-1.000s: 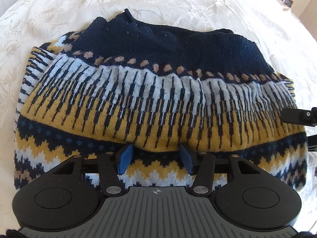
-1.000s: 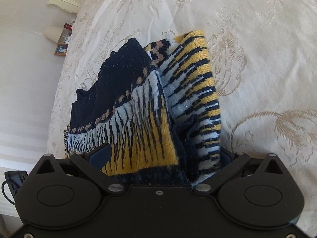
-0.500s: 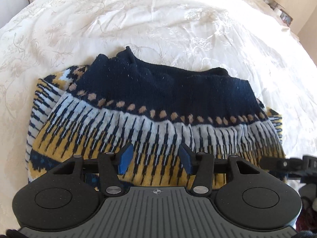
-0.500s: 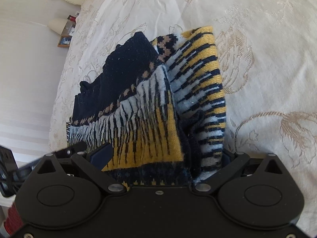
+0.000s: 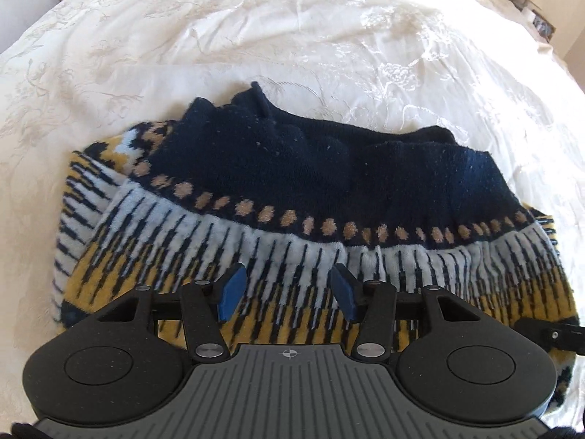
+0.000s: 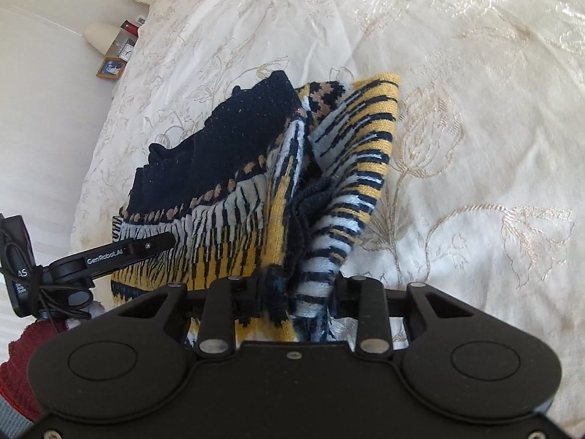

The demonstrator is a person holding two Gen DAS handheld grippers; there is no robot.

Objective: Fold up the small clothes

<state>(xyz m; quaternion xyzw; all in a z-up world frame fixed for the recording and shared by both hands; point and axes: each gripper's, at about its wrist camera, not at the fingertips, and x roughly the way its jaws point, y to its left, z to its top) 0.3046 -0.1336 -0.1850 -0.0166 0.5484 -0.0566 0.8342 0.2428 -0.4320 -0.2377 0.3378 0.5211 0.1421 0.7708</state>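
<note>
A knitted sweater (image 5: 292, 168) in navy, yellow and pale blue lies folded on a cream bedspread (image 5: 292, 36). My left gripper (image 5: 288, 291) hovers over its striped band, open, and the fabric passes under its blue pads (image 5: 232, 291). In the right wrist view the sweater (image 6: 234, 146) has its side edge bunched and raised. My right gripper (image 6: 292, 292) is shut on that bunched edge, which hides its pads. A finger of the left gripper (image 6: 146, 247) reaches in over the sweater's near left part.
The embroidered bedspread (image 6: 475, 109) spreads wide on every side of the sweater. A bedside table with a lamp (image 6: 106, 34) and small frames stands past the bed's far left corner. A red knitted sleeve (image 6: 22, 366) shows at the lower left.
The left gripper has moved forward over the sweater, from its zigzag hem to the striped band. The right gripper's fingers have closed from wide apart onto the bunched side edge.
</note>
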